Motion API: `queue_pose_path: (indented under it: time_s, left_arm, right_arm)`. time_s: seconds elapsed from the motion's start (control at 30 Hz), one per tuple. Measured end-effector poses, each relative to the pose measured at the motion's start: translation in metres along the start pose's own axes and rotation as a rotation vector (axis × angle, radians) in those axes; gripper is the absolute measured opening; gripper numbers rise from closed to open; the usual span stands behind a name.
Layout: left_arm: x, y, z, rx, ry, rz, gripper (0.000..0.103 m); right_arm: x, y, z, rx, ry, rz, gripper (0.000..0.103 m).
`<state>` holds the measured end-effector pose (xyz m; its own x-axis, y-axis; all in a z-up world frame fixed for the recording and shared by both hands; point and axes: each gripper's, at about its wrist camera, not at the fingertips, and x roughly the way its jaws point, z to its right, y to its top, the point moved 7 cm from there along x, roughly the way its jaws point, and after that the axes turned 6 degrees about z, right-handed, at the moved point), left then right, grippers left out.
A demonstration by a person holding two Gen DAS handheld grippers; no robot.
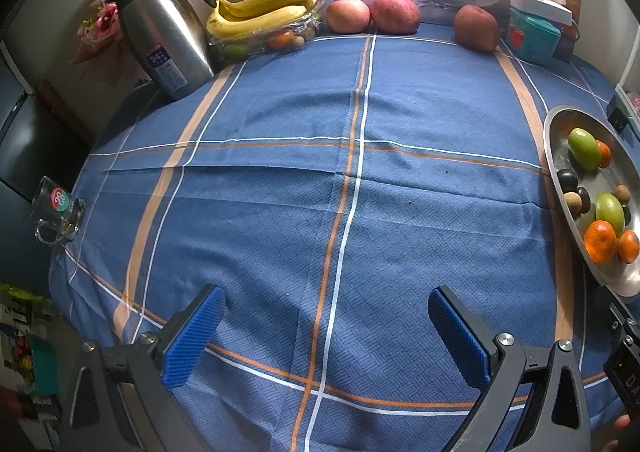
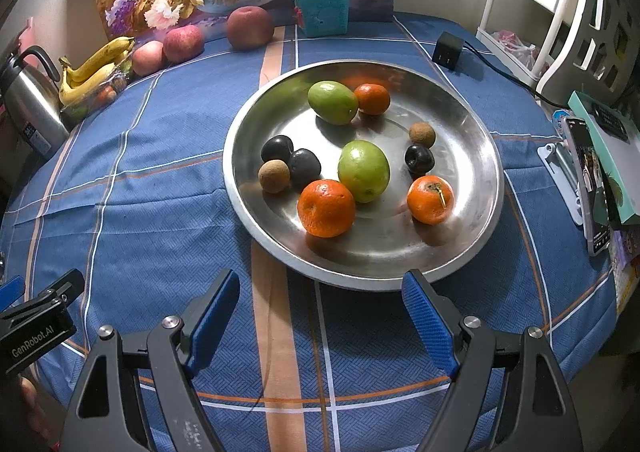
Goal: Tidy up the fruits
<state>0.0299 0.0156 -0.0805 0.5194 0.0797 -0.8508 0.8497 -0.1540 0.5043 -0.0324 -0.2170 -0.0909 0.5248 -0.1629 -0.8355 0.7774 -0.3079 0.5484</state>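
Observation:
A round steel plate (image 2: 476, 212) holds two green fruits (image 2: 363, 170), three oranges (image 2: 326, 208), dark plums (image 2: 304, 167) and small brown longans (image 2: 274, 176). It shows at the right edge of the left wrist view (image 1: 560, 176). Bananas (image 1: 256, 18) lie on a clear tray at the table's back left. Three red apples (image 1: 347, 15) stand along the back edge. My left gripper (image 1: 326, 326) is open and empty over the blue cloth. My right gripper (image 2: 320, 312) is open and empty just in front of the plate.
A steel thermos jug (image 1: 166, 38) stands at the back left and a glass mug (image 1: 58, 210) at the left table edge. A teal box (image 2: 323, 14), a black charger (image 2: 449, 49) with cable, and a phone (image 2: 590, 180) on a stand sit at the back and right.

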Motion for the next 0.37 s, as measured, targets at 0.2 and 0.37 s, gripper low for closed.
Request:
queue_pose_path:
  time_s: [0.2,0.37]
  left_arm:
    - [-0.0016,0.0014,-0.0042,-0.012,0.011,0.013,0.103]
    - [-0.0017,0.0019,-0.0056,-0.018,0.011,0.015,0.103]
  right_arm:
    - [0.0000,0.0000,0.0000,0.000,0.000,0.000,0.084]
    - [0.0004,-0.0002,0.0002,0.000,0.001,-0.001,0.084]
